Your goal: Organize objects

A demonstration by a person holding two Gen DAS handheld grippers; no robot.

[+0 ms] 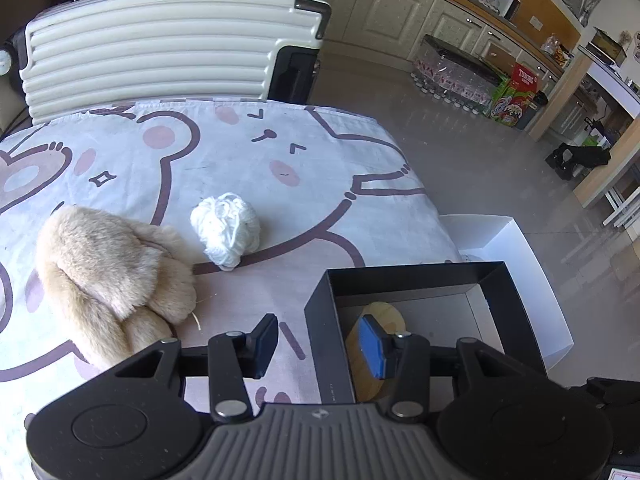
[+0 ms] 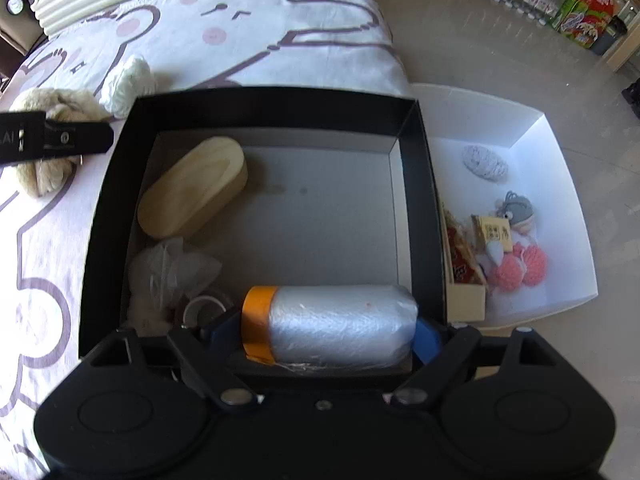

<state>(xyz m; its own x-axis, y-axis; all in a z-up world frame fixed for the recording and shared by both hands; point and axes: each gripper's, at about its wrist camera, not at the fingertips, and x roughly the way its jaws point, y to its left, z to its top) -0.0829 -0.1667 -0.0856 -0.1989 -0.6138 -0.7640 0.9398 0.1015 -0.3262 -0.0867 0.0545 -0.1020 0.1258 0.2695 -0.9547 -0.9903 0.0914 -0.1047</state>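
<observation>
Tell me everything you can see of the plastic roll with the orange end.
The plastic roll is a cylinder of clear, crinkly film with an orange band at its left end. It lies level between the pads of the right gripper, held lengthwise, at the near wall inside the black box. Whether it rests on the floor is unclear.

Cream cabinets (image 1: 384, 4) line the wall above a glossy grey floor (image 1: 460, 160)
</observation>
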